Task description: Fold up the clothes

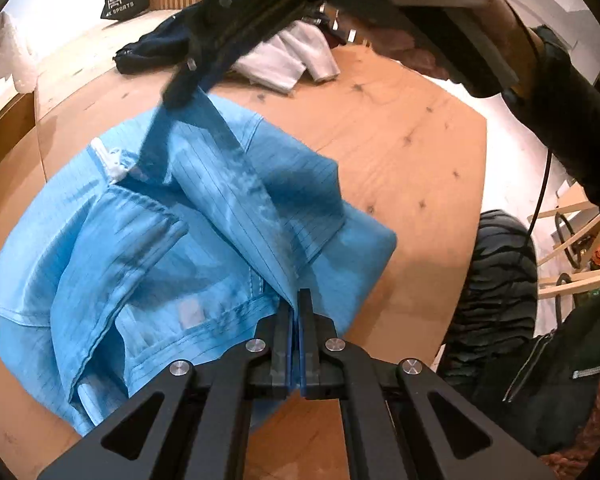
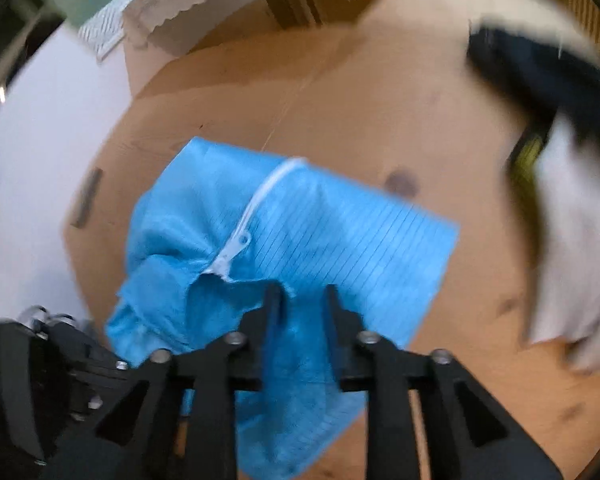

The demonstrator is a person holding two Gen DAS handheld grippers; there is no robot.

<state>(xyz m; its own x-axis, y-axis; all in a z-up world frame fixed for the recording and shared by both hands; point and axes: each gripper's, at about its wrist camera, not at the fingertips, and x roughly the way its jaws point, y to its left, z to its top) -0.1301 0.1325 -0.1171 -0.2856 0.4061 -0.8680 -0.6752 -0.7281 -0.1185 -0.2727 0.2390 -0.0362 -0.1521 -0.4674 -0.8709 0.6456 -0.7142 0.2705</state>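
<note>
A light-blue pinstriped garment [image 1: 140, 260] [image 2: 340, 232] with a white zipper [image 2: 248, 220] lies crumpled on the wooden table [image 1: 400, 128]. My left gripper [image 1: 298, 308] is shut on a hem fold at the garment's near edge. My right gripper [image 2: 303, 296] has bunched blue cloth pinched between its fingers, just beside the zipper's end. In the left wrist view its black housing [image 1: 260, 0] reaches in from the upper right. A ridge of cloth rises from the left gripper toward it. The right wrist view is motion-blurred, though the cloth stays fairly sharp.
A white garment [image 1: 284, 60] [image 2: 572, 240] and a dark navy one [image 1: 152, 48] [image 2: 540, 72] lie at the table's far side. A black drawstring bag [image 1: 124, 0] stands behind them. A person's dark sleeve [image 1: 560, 92] and wooden chair slats [image 1: 572, 240] are on the right.
</note>
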